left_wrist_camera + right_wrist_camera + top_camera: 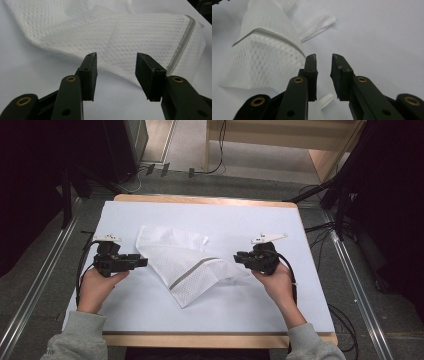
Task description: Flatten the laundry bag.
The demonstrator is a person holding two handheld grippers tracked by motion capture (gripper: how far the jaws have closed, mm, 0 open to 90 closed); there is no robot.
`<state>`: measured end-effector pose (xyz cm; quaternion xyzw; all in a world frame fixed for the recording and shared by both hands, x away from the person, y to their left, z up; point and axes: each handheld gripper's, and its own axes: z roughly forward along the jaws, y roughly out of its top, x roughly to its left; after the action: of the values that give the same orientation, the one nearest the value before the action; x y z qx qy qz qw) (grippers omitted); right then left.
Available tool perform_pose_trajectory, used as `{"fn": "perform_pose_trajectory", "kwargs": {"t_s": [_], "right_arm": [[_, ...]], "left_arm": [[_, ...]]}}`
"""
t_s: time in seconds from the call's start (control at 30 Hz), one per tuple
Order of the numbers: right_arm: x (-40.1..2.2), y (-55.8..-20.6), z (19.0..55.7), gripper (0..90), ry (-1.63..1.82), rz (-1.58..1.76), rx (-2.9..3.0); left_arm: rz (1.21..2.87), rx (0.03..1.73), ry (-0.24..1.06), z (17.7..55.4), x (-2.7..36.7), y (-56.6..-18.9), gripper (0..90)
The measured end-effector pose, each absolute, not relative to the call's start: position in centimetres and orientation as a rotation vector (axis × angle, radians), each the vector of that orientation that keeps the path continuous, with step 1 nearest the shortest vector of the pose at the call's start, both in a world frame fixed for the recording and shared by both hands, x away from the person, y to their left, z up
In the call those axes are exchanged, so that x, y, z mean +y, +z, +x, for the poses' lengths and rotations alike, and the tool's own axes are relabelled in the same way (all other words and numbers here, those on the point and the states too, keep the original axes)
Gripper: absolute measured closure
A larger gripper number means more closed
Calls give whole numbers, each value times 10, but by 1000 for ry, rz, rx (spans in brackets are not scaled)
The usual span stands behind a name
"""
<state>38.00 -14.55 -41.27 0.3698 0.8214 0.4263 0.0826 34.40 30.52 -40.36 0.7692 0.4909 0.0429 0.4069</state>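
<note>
The white mesh bag (182, 265) lies crumpled and partly folded on the white table cover (225, 310), between the two grippers, with a grey zip band (192, 271) running slantwise across its near fold. Seen from the left gripper view, the mesh bag (120, 40) spreads just ahead of the jaws, its nearest folded edge close past their tips and the grey band (183, 42) off to the far right side. The left gripper (116, 68) is released: its jaws stand well apart with bare cover between them and press on nothing. In the high view the left gripper (141, 261) lies nearly level, pointing across the table at the bag's left edge, its tips just beside the cloth; the left hand (98, 287) cups it from below and behind, the grey sleeve (77, 337) coming in from the bottom edge. From the right gripper view, the mesh bag (262, 57) rises to the left of the jaws and reaches under the left one, with a small white tab (327, 100) low between them. The right gripper (323, 66) is also released, the jaws parted by a narrow gap and clamping nothing. In the high view the right gripper (238, 257) points left at the bag's right edge, the right hand (275, 280) gripping it from behind with the wrist angled inward.
</note>
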Motion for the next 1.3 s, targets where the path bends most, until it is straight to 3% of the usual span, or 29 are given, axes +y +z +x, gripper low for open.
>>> {"fn": "perform_pose_trajectory", "kwargs": {"t_s": [0.53, 1.3], "right_arm": [[-102, -427, 444, 650, 1279, 1108, 2481], [-35, -460, 465, 606, 1192, 1070, 2645]], "left_arm": [[1965, 1183, 100, 326, 279, -408, 500], [1992, 1203, 113, 322, 274, -416, 490]]}}
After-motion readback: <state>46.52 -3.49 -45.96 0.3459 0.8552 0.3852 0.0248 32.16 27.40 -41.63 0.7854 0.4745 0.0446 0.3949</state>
